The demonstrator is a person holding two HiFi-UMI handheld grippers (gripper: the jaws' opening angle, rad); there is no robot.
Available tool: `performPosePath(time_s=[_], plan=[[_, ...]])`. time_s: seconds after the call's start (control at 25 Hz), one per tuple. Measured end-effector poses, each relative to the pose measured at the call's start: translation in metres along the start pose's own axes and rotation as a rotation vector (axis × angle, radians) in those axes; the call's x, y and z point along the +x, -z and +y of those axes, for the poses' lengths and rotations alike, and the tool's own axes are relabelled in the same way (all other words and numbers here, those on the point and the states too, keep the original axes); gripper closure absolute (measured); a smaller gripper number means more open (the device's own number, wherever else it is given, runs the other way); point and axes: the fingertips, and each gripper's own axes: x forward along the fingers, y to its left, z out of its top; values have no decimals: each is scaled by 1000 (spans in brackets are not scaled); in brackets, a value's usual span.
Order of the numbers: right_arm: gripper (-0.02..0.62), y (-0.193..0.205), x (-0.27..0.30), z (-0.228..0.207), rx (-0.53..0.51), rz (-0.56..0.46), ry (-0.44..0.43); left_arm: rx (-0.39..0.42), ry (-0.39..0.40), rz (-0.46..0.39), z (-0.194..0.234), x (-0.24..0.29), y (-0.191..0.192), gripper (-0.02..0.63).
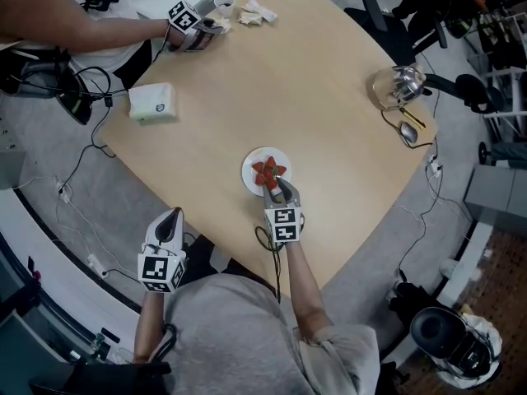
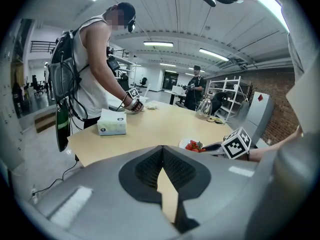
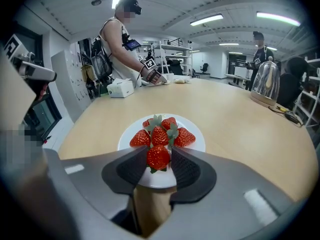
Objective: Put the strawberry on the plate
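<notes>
Right gripper (image 3: pixel 158 153) grasps a strawberry (image 3: pixel 158 158) by its flanks over the plate's (image 3: pixel 197 143) near edge, just beside the other strawberries (image 3: pixel 160 134). Soft, light and easily bruised, it likely needs gentle pressure across its widest part. Left gripper (image 2: pixel 162 154) hangs clenched and empty.

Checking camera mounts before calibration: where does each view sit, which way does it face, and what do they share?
Head view: on the person's head, looking steeply down at the table; shows both forearms, left gripper and right gripper.
Left gripper view: on that gripper, off the table edge, facing across the table; own jaws closed, empty.
Right gripper view: on that gripper, facing down onto the plate; own jaws grip a strawberry.
Shared: all three show the plate.
</notes>
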Motion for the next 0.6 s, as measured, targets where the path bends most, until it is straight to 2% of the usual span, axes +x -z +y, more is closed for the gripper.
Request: performPosePath(time_s=[0.4,0.6], plan=[[436,1,-1,1,0,-9,-9,2,1,-10,-4,-4,-2,586],[373,3,-5,7,13,-3,-26,6,3,-17,-4,-5,-4,586]])
